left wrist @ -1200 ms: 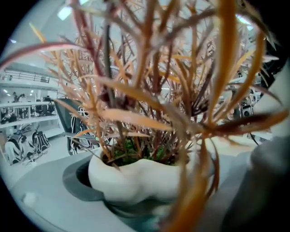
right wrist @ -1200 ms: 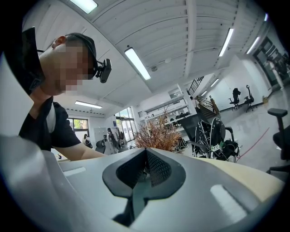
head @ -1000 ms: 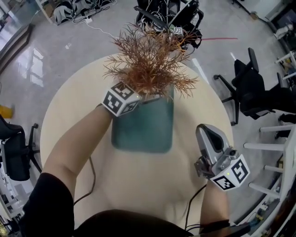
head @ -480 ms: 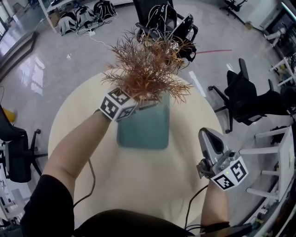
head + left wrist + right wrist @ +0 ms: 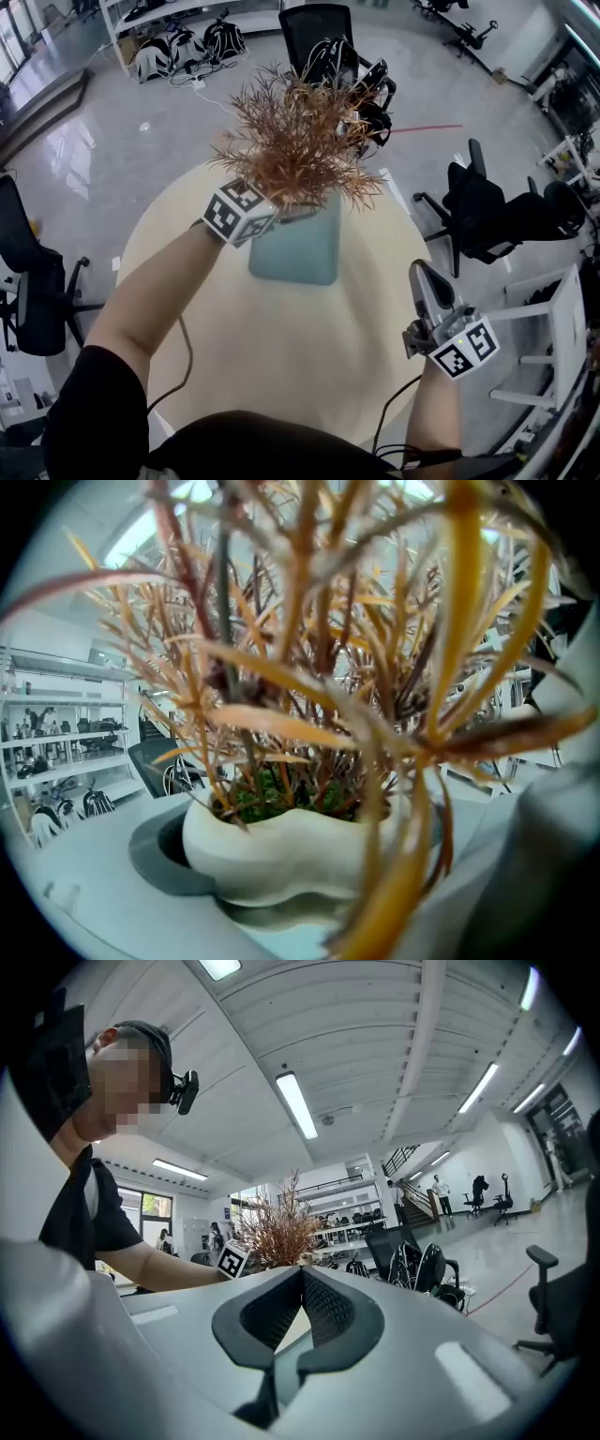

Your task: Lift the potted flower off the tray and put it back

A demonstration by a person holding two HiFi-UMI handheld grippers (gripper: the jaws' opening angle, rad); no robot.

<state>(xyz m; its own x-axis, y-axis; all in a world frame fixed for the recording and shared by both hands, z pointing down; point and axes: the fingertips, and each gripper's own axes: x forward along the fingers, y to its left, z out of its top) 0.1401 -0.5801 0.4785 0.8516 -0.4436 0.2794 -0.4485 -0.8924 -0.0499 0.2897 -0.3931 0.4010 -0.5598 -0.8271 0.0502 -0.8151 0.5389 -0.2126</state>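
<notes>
In the head view the left gripper (image 5: 281, 214) sits left of centre, its marker cube (image 5: 241, 211) turned up toward the camera and a bare forearm (image 5: 155, 295) running back to the lower left of the frame. Its jaws are closed on the pot (image 5: 281, 850), a pale rounded vessel that fills the lower middle of the left gripper view, with a dark pad (image 5: 155, 850) pressed against its left side. Rusty orange stalks of the flower (image 5: 295, 141) fan out above the pot and cover most of that view. From the head view the flower stands over the far edge of the teal tray (image 5: 295, 253), which lies flat on the round beige counter (image 5: 281, 356). Whether the pot touches the tray cannot be told. The right gripper (image 5: 419, 272) is at the lower right, at the counter's right edge and well apart from the tray. In the right gripper view its jaws meet at the tips with nothing between them. Black chairs (image 5: 469, 211) stand on the floor around the counter.
</notes>
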